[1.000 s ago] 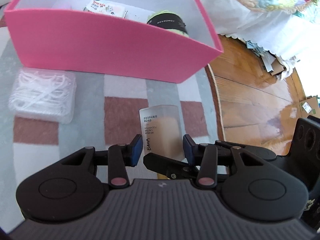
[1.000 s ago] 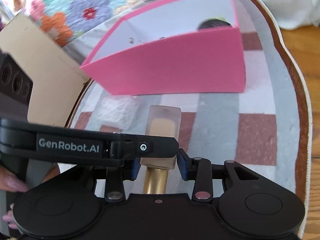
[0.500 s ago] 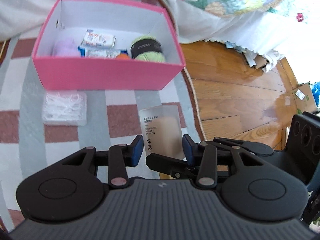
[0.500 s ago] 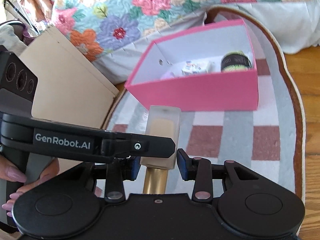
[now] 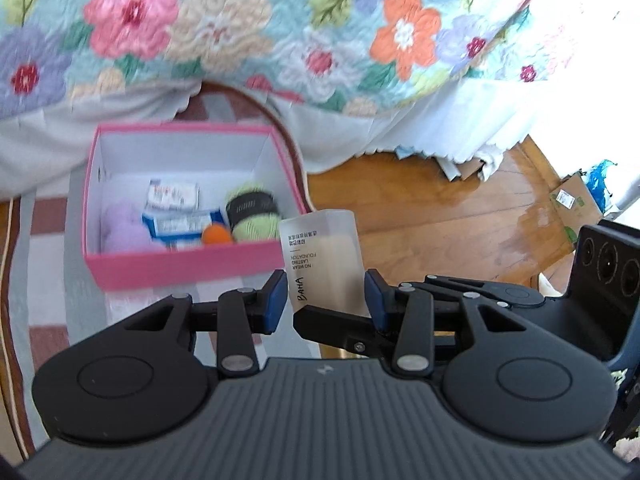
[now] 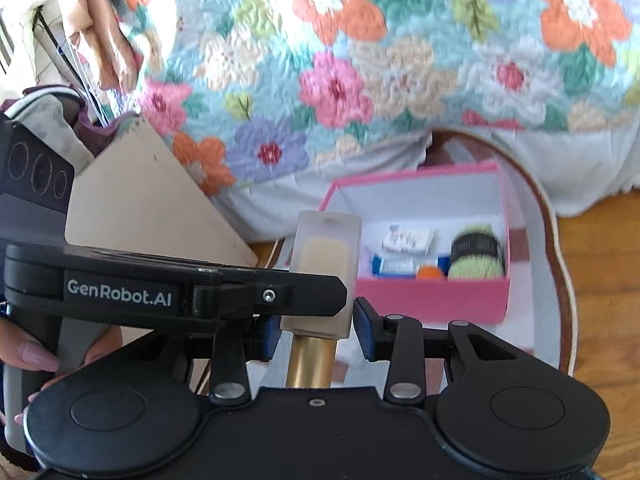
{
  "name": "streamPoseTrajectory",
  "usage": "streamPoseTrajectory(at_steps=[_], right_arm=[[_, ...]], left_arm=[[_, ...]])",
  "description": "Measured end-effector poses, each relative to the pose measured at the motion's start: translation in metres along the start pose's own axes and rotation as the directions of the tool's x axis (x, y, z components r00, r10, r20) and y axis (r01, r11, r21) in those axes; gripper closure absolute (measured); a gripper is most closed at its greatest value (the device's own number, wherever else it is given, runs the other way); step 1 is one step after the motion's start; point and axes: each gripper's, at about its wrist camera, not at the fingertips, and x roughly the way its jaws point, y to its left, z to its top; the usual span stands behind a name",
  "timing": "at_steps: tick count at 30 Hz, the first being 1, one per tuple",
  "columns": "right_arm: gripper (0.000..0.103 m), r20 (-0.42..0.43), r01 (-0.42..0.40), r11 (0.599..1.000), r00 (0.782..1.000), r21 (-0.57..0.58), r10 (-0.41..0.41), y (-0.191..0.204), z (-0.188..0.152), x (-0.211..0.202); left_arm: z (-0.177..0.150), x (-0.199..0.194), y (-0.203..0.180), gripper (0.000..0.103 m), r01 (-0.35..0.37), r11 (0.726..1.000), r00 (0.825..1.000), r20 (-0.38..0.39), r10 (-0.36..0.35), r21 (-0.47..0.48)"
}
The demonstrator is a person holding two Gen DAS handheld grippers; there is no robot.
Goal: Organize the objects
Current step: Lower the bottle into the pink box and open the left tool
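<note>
A frosted foundation bottle (image 5: 324, 256) with beige liquid and a gold cap (image 6: 310, 360) hangs in the air, gripped from two sides. My left gripper (image 5: 326, 300) is shut on its body. My right gripper (image 6: 316, 320) is shut on it near the cap, and its black finger (image 5: 340, 328) crosses under the bottle in the left wrist view. The left gripper's arm (image 6: 200, 296) crosses in front of the bottle in the right wrist view. Beyond and below stands the open pink box (image 5: 180, 268) (image 6: 432, 300), which contains green yarn (image 5: 252, 216), an orange ball (image 5: 216, 234), a purple item (image 5: 124, 228) and blue-white packs (image 5: 180, 224).
The box sits on a checked rug (image 5: 52, 260) next to a wooden floor (image 5: 440, 220). A floral quilt (image 5: 240, 40) hangs over the bed edge behind it. A cardboard sheet (image 6: 152, 192) leans at the left, and a person's hand (image 6: 28, 356) holds the left gripper's handle.
Both grippers have risen together with the bottle between them. The pink box now looks smaller and lower, its contents show from above, and the clear swab box has left view.
</note>
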Motion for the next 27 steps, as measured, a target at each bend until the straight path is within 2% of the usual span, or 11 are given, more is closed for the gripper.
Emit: streamPoseTrajectory(at_steps=[6,12,21,27], right_arm=[[0.060,0.036,0.004,1.000,0.999,-0.028,-0.003,0.003,0.029,0.005],[0.061,0.049,0.013,0.999,0.999,-0.045,-0.011,-0.003,0.053,0.030],[0.061,-0.009,0.000,0.999,1.000,-0.051,-0.001,-0.022,0.072,0.101],[0.062,-0.037,-0.003,0.999,0.999,-0.034,0.001,-0.045,0.075,0.158]], left_arm=[[0.030,-0.001,0.003,0.062,-0.011,1.000,0.999,0.035,0.010,0.022],[0.055,0.012,0.022,0.062,-0.042,0.999,0.998,0.051,0.043,-0.003],[0.070,0.054,0.068,0.062,-0.119,0.990,0.989,0.077,0.125,-0.074],[0.082,0.096,0.114,0.062,-0.118,0.986,0.991,0.046,0.124,-0.120]])
